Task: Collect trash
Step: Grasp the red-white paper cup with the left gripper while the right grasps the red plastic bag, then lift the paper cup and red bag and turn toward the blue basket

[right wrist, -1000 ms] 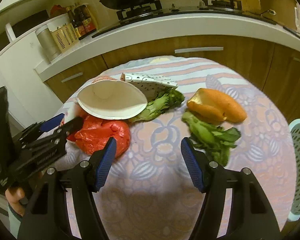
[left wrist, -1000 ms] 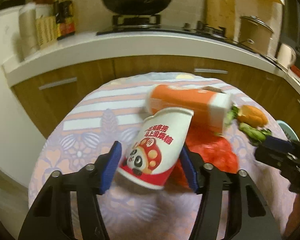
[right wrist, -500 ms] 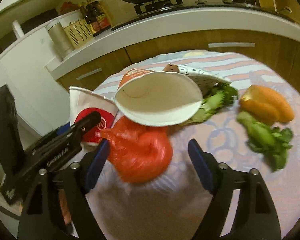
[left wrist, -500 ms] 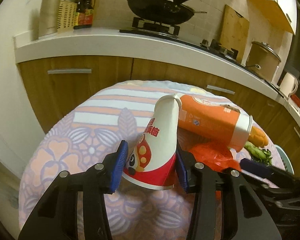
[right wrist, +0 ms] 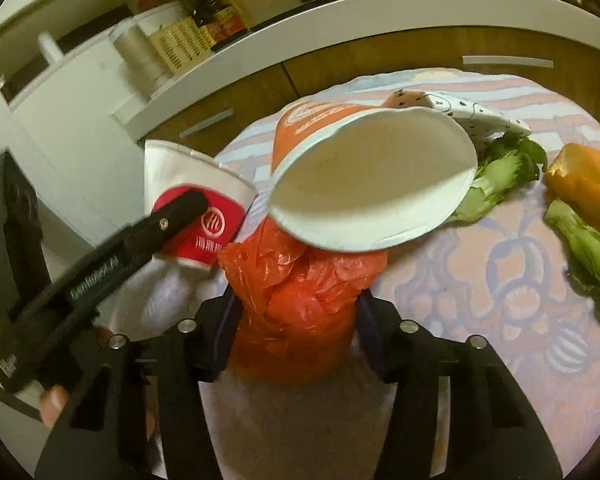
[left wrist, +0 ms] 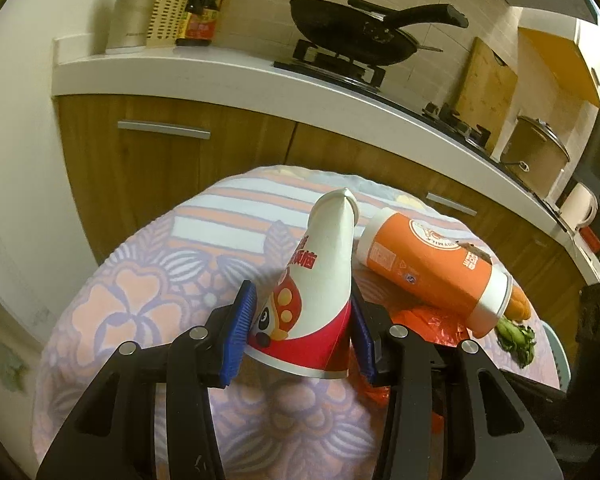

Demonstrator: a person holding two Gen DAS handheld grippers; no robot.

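Observation:
My left gripper is shut on a squashed red-and-white paper cup with a panda print, held above the round table. The cup and the left gripper's finger also show in the right wrist view. An orange paper cup lies on its side right of it; its open mouth faces the right wrist camera. My right gripper has its fingers around a crumpled red plastic bag under the orange cup's rim, the pads touching its sides.
Green vegetable scraps and orange food pieces lie on the flowered tablecloth to the right, with a patterned white wrapper behind the cup. A kitchen counter with a pan stands behind the table.
My left gripper closed on the panda cup and lifted it upright. My right gripper moved left onto the red bag and closed around it.

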